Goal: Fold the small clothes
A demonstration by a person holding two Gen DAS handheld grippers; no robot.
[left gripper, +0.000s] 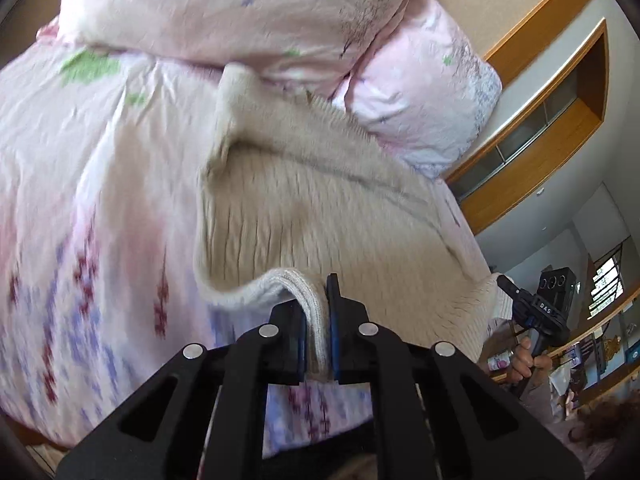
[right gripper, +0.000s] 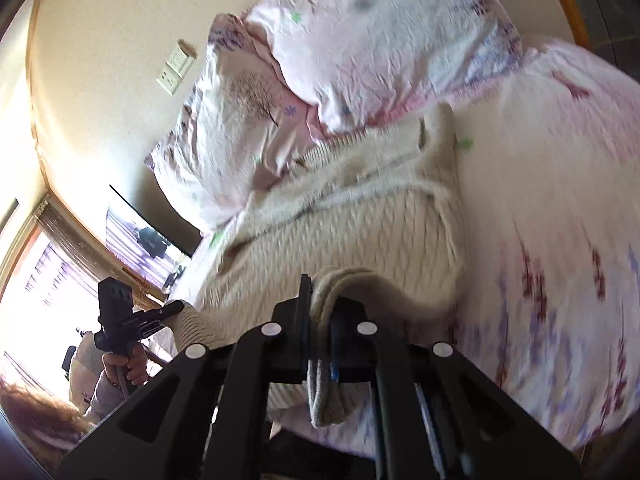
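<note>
A small beige knit sweater (left gripper: 320,208) lies spread on the pink flowered bed cover (left gripper: 100,184), its far end by the pillows. My left gripper (left gripper: 318,300) is shut on the sweater's near ribbed edge and lifts it a little. My right gripper (right gripper: 320,300) is shut on the other near ribbed edge of the sweater (right gripper: 360,224). The right gripper also shows at the right of the left wrist view (left gripper: 506,282), pinching the sweater's corner. The left gripper shows at the left of the right wrist view (right gripper: 172,308), pinching the opposite corner.
Two pink flowered pillows (left gripper: 240,12) (right gripper: 380,32) lie at the head of the bed against a beige wall (right gripper: 112,40). A wooden shelf (left gripper: 560,112) is to the right. A window (right gripper: 36,280) and a wall socket (right gripper: 176,68) are to the left.
</note>
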